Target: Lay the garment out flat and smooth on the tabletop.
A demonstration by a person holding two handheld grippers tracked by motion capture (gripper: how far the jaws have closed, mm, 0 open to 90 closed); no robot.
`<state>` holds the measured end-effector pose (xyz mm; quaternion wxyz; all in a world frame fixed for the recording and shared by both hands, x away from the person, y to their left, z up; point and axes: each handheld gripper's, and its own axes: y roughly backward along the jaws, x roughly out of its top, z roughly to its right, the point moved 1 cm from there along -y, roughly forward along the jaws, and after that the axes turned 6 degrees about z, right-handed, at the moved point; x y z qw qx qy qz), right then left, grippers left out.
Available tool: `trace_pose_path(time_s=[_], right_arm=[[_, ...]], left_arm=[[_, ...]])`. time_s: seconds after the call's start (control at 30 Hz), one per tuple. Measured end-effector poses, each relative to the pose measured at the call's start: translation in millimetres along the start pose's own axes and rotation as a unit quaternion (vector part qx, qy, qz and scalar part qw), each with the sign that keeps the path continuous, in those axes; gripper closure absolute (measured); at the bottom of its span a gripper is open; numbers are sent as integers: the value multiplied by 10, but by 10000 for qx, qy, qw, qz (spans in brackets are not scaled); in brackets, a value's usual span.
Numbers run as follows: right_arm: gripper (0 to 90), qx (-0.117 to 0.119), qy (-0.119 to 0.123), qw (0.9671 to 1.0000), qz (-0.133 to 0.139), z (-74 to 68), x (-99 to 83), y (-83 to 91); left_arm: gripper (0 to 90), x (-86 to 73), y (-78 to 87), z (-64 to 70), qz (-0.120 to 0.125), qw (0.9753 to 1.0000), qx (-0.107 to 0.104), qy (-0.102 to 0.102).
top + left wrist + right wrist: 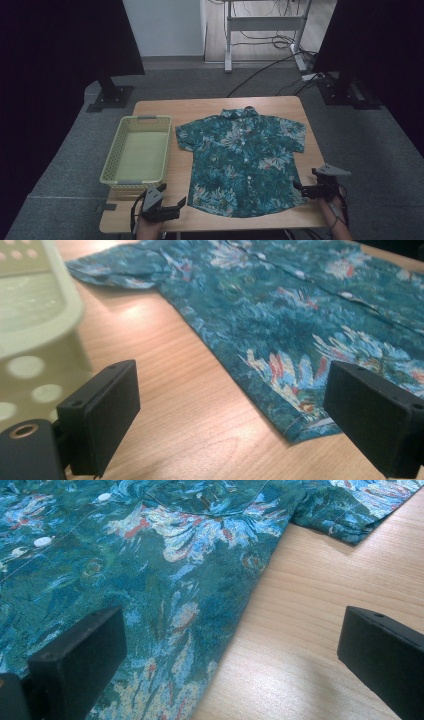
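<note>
While spread flat on the counter [150, 107], collar far, hem near, shirt [240, 160] between left claw [181, 203] and right claw [299, 187]; both gaping, empty, flanking hem corners.

Your work surface is a light wooden table [305, 215]. Directly on it lie a floral shirt [240, 160], spread flat, and a pale-green basket [112, 165] beside it.

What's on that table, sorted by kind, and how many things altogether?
Shirts: 1, the floral shirt
Baskets: 1, the pale green basket
Tools: 2, the left tool and the right tool, both open
Total: 4
</note>
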<state>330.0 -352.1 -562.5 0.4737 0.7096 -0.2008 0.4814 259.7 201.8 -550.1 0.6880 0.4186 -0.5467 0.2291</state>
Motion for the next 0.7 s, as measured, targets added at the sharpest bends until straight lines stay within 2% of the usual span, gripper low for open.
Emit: trace_pose_path(time_s=[0.07,0.2,0.27,0.47,0.7], right_arm=[[0,0,0,10000,-7,-1,0,-1],[0,16,-2,10000,-16,1,0,-2],[0,22,-3,10000,-21,1,0,-2],[0,53,-7,10000,-29,5,-1,-2],[0,46,25,10000,-34,-3,-1,-2]], left_arm=[[78,-5,7,-13,26,10000,4,39],[79,-21,2,-20,-76,9998,181,9],[79,-30,-6,-30,-130,9998,165,52],[79,-31,5,-42,-70,9997,215,69],[77,-17,21,-7,26,9997,220,-89]])
